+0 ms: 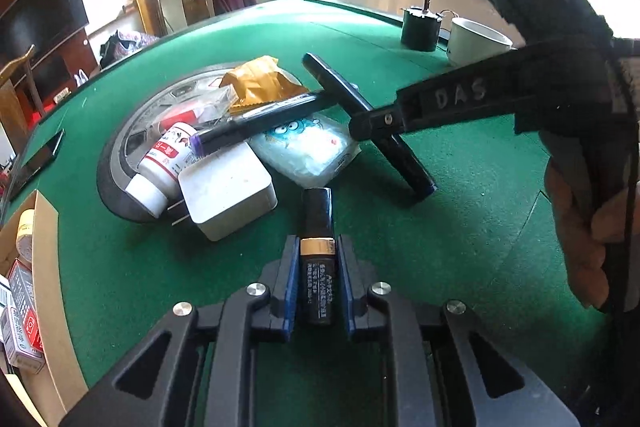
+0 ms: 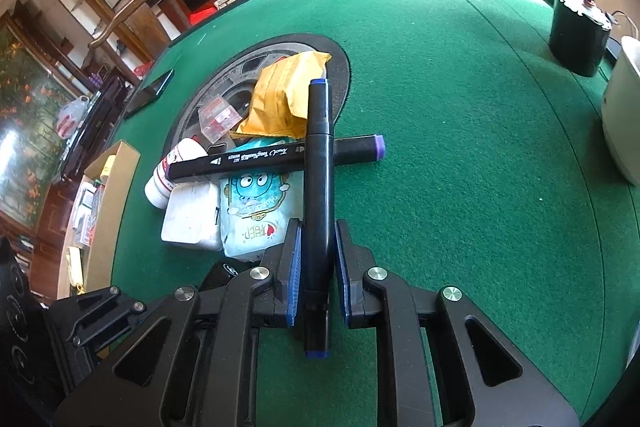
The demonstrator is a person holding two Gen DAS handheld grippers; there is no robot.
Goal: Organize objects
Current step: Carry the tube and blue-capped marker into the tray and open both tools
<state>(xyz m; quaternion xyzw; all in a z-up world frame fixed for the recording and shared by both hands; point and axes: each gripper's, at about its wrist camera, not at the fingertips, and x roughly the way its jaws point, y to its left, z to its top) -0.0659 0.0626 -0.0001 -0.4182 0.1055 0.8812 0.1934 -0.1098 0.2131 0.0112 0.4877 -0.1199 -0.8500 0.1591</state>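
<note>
Fingers of the left hand-held gripper point(image 1: 318, 269) squeeze a battery point(image 1: 318, 255) low over the green counter point(image 1: 440, 227), the right hand-held gripper point(image 2: 317, 259) squeezes a blue pen point(image 2: 319, 187) lying across a purple pen point(image 2: 276, 157).

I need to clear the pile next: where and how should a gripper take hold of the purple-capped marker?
Grip the purple-capped marker near its purple end, which juts past the pile over bare green felt. Come from above, jaws across the barrel. The blue-capped marker, held in the right gripper, crosses over its middle, and the other end rests on clutter.
</note>
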